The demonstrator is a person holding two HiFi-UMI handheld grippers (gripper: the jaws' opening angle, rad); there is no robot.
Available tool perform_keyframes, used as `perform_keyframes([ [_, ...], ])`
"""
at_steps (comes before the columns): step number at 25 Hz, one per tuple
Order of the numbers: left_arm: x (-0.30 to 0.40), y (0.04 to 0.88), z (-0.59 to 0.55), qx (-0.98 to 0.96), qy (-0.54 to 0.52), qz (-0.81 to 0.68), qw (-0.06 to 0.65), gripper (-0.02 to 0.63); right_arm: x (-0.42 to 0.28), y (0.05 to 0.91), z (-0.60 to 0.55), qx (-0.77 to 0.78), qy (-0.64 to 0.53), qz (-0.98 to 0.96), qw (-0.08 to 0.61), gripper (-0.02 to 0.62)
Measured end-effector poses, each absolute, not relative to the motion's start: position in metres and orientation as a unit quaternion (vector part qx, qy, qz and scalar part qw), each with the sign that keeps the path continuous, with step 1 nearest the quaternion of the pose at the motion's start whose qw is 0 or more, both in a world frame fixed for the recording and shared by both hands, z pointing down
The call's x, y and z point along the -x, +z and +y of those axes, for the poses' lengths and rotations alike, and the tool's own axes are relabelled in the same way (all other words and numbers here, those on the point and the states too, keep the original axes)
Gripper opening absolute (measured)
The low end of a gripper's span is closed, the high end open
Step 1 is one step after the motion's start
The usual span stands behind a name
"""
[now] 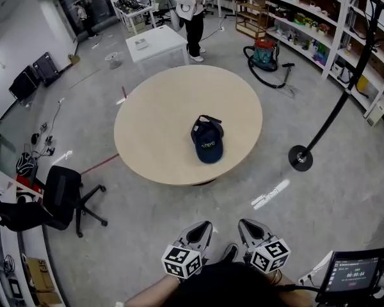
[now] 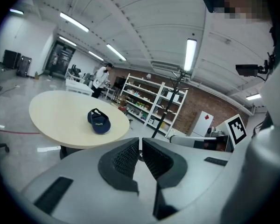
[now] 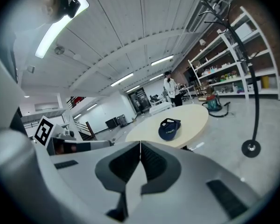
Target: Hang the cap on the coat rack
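Note:
A dark navy cap [image 1: 207, 139] lies on the round beige table [image 1: 153, 133], right of its middle; it also shows as the cap [image 2: 99, 121] and the cap [image 3: 169, 128] in the two gripper views. The black coat rack [image 1: 343, 88] stands on the floor right of the table, with its round base [image 1: 301, 158] near the table edge. My left gripper [image 1: 202, 230] and right gripper [image 1: 246, 228] hover close to my body, well short of the table. Both are shut, jaws pressed together with nothing between them.
A black office chair [image 1: 61, 200] stands at the left. A white square table [image 1: 156, 43] and a standing person [image 1: 192, 11] are beyond the round table. A vacuum cleaner [image 1: 264, 55] and shelving [image 1: 307, 24] line the far right. A screen [image 1: 355, 277] sits at my lower right.

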State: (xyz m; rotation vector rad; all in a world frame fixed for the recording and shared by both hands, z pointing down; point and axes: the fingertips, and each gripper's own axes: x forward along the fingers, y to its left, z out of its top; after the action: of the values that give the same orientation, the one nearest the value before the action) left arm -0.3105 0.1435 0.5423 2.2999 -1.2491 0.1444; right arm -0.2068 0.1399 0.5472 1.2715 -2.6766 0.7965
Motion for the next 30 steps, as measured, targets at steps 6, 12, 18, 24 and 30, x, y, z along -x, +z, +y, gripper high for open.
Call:
perform_keyframes([
  [6, 0.291, 0.543, 0.119, -0.832, 0.049, -0.490, 0.257, 0.006, 0.181, 0.550, 0.107, -0.395, 0.260, -0.880, 0.033, 0.003],
  [12, 0.293, 0.547, 0.102, -0.817, 0.052, -0.508, 0.267, 0.020, 0.177, 0.557, 0.088, -0.387, 0.280, -0.878, 0.034, 0.003],
  [18, 0.298, 0.570, 0.066, -0.808, 0.057, -0.508, 0.291, 0.026, 0.179, 0.575, 0.055, -0.387, 0.293, -0.873, 0.044, 0.003],
  [24, 0.301, 0.574, 0.004, -0.817, 0.057, -0.488, 0.300, 0.040, 0.181, 0.578, -0.002, -0.410, 0.299, -0.860, 0.052, 0.003],
  [30, 0.329, 0.572, -0.058, -0.818, 0.055, -0.485, 0.305, 0.049, 0.206, 0.578, -0.058, -0.419, 0.303, -0.853, 0.068, 0.003],
])
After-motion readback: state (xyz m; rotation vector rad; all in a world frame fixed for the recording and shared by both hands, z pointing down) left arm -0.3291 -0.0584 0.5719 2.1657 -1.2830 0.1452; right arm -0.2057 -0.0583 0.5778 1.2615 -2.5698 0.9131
